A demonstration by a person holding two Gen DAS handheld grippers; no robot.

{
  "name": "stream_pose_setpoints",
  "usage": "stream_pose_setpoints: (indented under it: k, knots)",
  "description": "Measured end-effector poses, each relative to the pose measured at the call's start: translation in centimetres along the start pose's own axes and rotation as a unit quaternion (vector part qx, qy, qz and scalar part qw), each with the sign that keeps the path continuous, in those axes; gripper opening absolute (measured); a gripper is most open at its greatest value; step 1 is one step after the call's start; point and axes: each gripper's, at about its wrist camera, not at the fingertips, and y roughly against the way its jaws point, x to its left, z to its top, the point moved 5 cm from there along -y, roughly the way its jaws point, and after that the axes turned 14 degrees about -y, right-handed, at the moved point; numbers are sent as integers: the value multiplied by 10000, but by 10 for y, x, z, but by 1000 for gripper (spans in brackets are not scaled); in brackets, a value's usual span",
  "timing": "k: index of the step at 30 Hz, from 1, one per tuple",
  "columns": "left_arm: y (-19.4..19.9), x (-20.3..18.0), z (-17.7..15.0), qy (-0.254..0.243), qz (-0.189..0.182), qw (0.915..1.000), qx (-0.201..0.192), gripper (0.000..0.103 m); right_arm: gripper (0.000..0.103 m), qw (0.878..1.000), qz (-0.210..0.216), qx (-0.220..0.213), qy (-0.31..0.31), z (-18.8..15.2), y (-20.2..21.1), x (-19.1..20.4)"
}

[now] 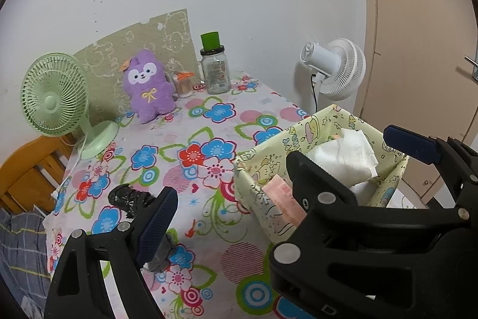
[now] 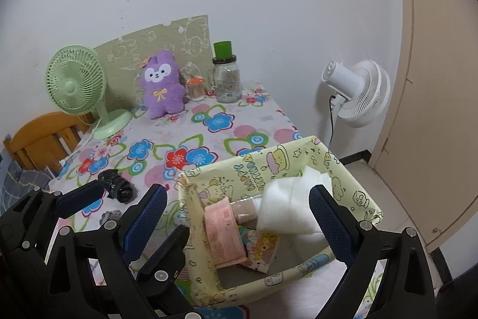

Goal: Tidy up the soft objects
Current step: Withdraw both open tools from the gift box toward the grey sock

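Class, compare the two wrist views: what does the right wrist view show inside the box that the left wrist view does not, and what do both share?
Only the right wrist view shows the box floor, with a cartoon-printed packet beside the pink pack. Only the left wrist view shows a door handle. Both share the purple plush, green fan, white fan, glass jar and yellow box holding white tissue.

Both wrist views angled down, close above floral table (image 1: 209, 121); box (image 2: 298, 157) shared, seemingly.

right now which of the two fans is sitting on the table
The green fan, standing on the floral tablecloth; the white fan sits off the table by the wall.
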Motion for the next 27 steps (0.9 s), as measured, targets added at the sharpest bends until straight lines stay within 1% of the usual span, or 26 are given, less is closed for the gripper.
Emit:
stream_pose_setpoints:
  k: [12, 22, 27]
  knots:
    - [23, 20, -11, 52, 202, 9998, -43, 90, 98, 9997, 94, -115, 178, -5, 19, 29]
    - [38, 35, -20, 173, 279, 9994, -123, 90, 98, 9991, 134, -237, 325, -8, 32, 50]
    - [43, 45, -27, 275, 397, 9988, -104, 90, 98, 9988, 202, -231, 383, -11, 35, 61]
